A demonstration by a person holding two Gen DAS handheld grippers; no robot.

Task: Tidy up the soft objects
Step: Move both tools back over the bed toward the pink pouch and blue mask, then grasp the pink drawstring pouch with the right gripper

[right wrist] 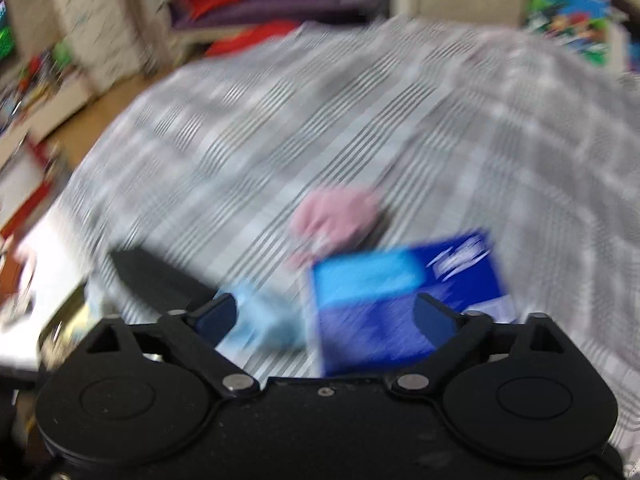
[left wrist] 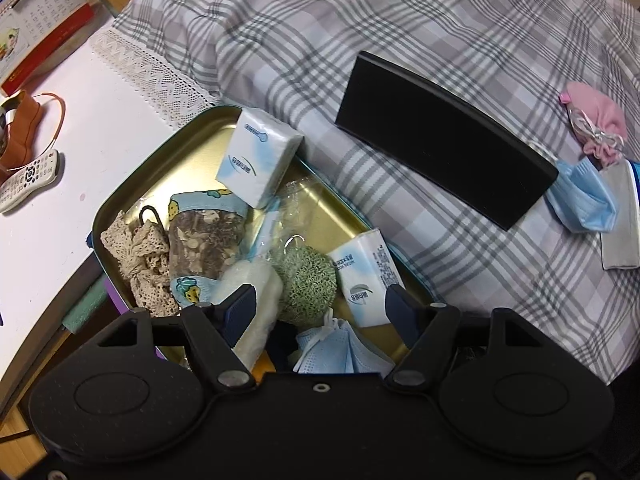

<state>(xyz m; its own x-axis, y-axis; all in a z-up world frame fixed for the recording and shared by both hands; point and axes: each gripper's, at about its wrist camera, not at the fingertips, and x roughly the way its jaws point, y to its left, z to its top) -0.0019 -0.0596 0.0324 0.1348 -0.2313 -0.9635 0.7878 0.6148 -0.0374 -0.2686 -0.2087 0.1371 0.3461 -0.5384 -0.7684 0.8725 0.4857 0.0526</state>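
Left gripper (left wrist: 322,306), fingers spread, hovers over the filled tin (left wrist: 132,184).

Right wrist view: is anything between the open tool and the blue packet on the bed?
Nothing visible. The right tool is open and the blue packet lies on the plaid bedspread just ahead, partly between its fingers. The pink pouch sits beyond it, a light blue mask to its left. The frame is blurred.
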